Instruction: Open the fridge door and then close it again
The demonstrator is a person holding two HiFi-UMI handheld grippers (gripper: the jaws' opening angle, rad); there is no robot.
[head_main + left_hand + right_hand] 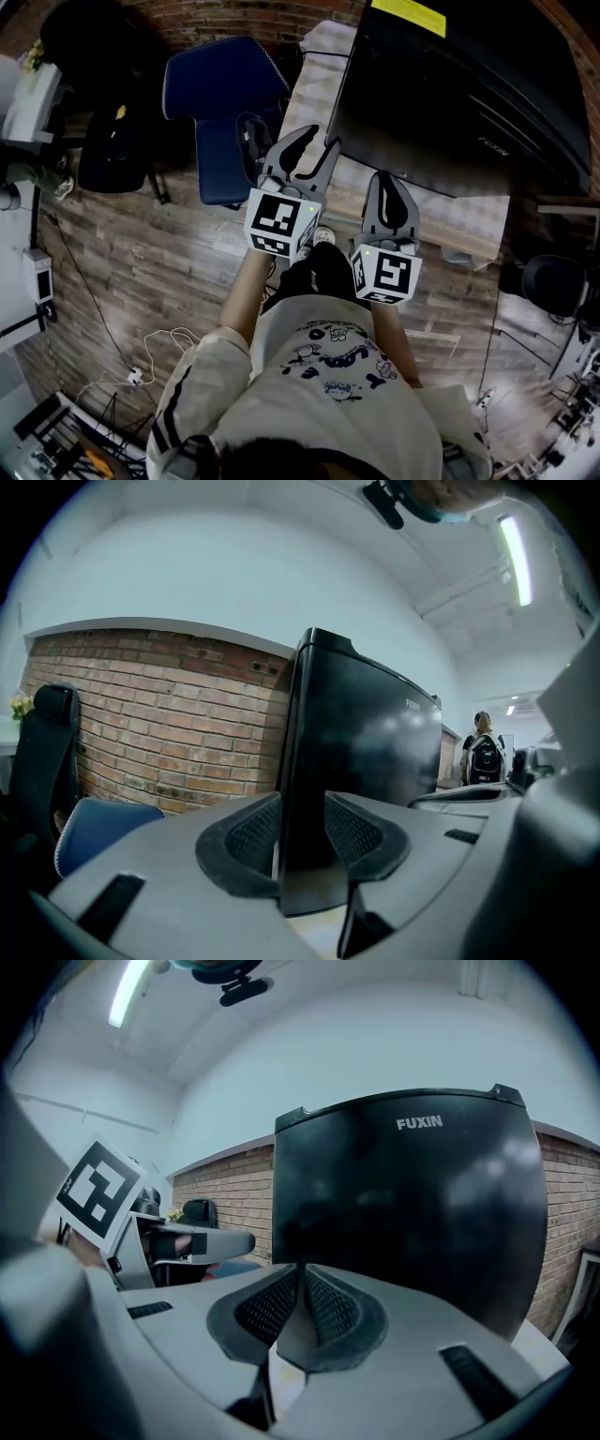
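Fridge [450, 94] shut on table [469, 223], near its front edge. Left gripper [321, 141] half open, empty, aligned with door's edge, presumably to pull; right gripper [386, 180] closed, empty.

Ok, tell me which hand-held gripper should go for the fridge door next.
Left, probably. The left hand-held gripper has its jaws apart, lined up on the side edge of the fridge. The right hand-held gripper has its jaws together, facing the flat front.
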